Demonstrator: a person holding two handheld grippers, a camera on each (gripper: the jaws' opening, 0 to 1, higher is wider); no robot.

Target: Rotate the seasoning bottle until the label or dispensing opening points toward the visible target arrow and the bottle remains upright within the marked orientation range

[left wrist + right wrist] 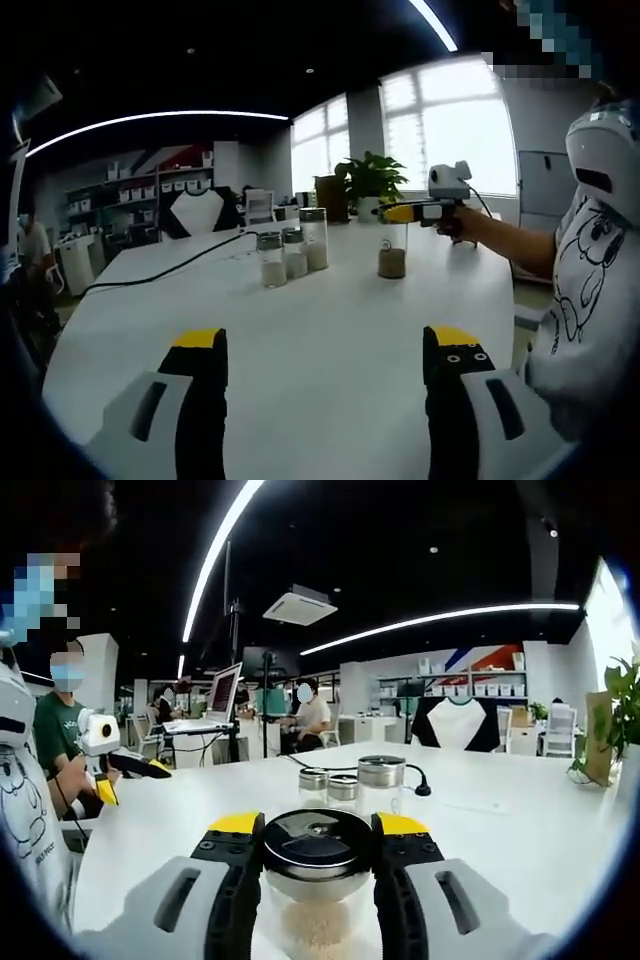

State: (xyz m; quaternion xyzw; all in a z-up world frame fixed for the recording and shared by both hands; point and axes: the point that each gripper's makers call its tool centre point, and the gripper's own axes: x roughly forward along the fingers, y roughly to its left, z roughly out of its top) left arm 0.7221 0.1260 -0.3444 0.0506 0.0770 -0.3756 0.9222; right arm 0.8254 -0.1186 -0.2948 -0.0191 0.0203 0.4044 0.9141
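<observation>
Stretching across both views, a white table (pixel 330 330) carries everything. In the left gripper view, the left gripper (pixel 325 345) hovers low over the bare tabletop with its yellow-tipped jaws spread wide and nothing between them. Across the table, a person's hand (pixel 452 222) holds the right gripper (pixel 395 213) clamped at the top of the seasoning bottle (pixel 392 255), which stands upright, part filled with pale grains. In the right gripper view, that bottle's (pixel 317 880) dark lid sits pinched between the jaws. Three more lidded jars (pixel 292 255) stand clustered near the table's middle, beside a black cable (pixel 170 265).
</observation>
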